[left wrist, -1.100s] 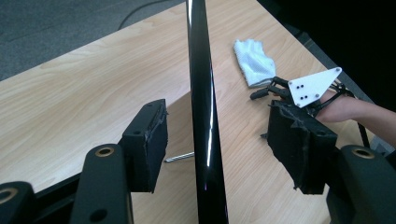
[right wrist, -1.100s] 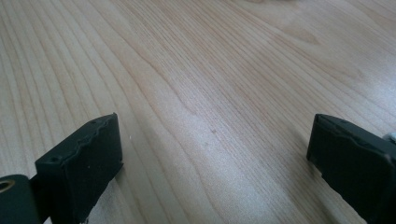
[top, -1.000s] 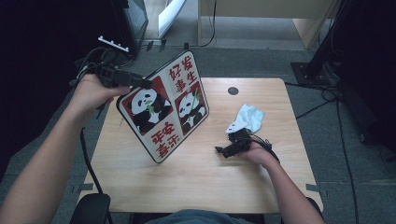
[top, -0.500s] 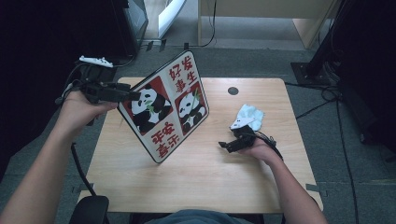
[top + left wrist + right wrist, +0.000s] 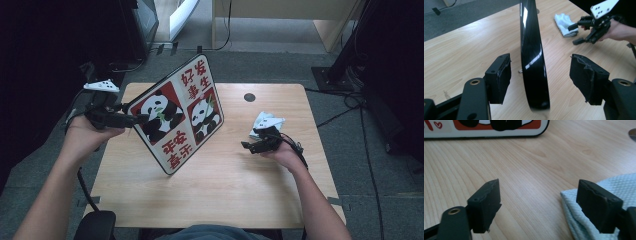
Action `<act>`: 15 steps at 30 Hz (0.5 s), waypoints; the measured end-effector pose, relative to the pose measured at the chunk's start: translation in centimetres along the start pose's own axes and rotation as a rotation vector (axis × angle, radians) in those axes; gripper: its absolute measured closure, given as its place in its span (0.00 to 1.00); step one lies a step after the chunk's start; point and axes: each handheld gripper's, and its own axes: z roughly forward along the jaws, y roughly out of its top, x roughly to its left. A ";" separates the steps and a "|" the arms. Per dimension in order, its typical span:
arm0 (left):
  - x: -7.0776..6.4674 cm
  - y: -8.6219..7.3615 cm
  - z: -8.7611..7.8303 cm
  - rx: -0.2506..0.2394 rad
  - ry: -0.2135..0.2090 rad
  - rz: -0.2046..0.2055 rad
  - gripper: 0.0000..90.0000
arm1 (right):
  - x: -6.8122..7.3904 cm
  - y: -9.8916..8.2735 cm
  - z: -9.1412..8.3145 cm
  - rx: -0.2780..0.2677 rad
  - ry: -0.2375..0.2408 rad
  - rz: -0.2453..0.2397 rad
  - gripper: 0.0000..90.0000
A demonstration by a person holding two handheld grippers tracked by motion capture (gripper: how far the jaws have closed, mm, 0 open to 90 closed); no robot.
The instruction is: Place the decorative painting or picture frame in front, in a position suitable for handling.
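Panda board [image 5: 177, 116] standing tilted on edge at surface [image 5: 225, 200] left-centre, edge now between left tool [image 5: 131, 119] pads, pads apart and not pressing; hand has come down and in since a second ago. Right tool [image 5: 254, 145] beside white cloth [image 5: 266, 122], jaws apart, just been closing, nothing between. Judgement: board grip next

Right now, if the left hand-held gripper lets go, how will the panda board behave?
The panda board looks stiff and glossy, perhaps slippery. It stands tilted on a thin edge between the left hand-held gripper's open jaws, so it would probably tip over.
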 end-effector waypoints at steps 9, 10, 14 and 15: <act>-0.6 -1.9 0.4 -0.022 -0.008 -0.010 0.37 | -1.8 0.3 -1.8 -0.035 -0.079 0.059 0.31; -0.7 -2.2 0.6 -0.025 -0.008 -0.013 0.37 | -2.0 0.3 -1.9 -0.040 -0.086 0.073 0.31; -0.8 -3.3 1.0 -0.034 -0.005 -0.027 0.37 | -3.0 0.1 -2.0 -0.056 -0.126 0.122 0.33; -0.9 -3.6 1.1 -0.038 -0.009 -0.031 0.37 | -3.3 0.1 -1.9 -0.059 -0.130 0.131 0.33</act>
